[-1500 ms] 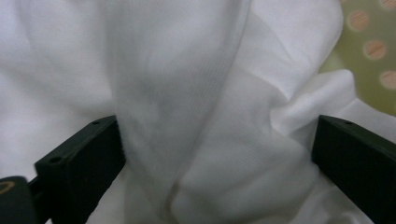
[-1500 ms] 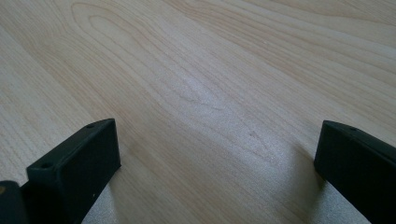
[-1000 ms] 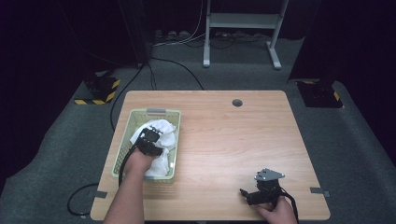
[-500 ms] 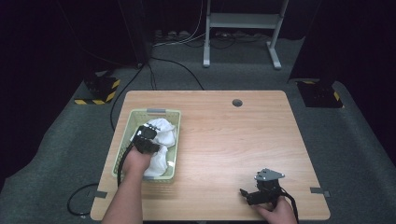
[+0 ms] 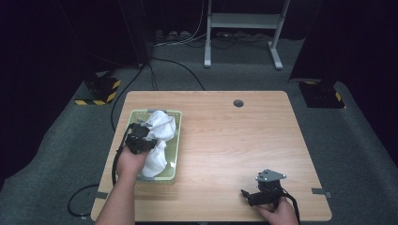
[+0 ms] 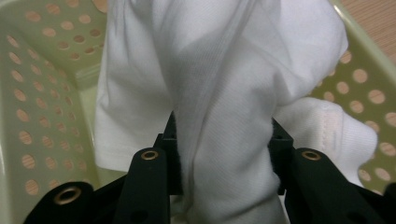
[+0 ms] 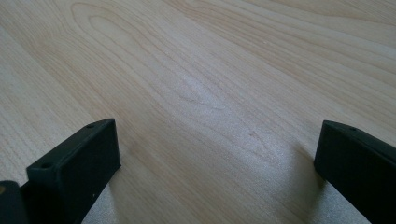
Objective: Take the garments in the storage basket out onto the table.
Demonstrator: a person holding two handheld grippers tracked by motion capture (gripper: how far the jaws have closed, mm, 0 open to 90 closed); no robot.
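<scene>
A crumpled white cloth [image 5: 162,125] lies in a pale green perforated basket [image 5: 175,154] at the table's left. My left gripper [image 5: 146,135] hovers over the basket, shut on a bunched fold of the cloth [image 6: 224,93], which hangs stretched between its jaws above the basket wall [image 6: 42,93]. The lower part of the cloth still trails in the basket. My right gripper [image 5: 247,194] rests low near the table's front right edge, open, with bare wood between its jaws [image 7: 215,154].
The wooden table [image 5: 234,136] has a small round cable hole [image 5: 238,102] near its far edge. Cables and a metal stand [image 5: 241,21] are on the dark floor beyond, with yellow-black striped blocks [image 5: 101,89] at the left.
The left gripper has risen and moved slightly away with the white cloth, pulling it up out of the basket. The right gripper has stayed put.
</scene>
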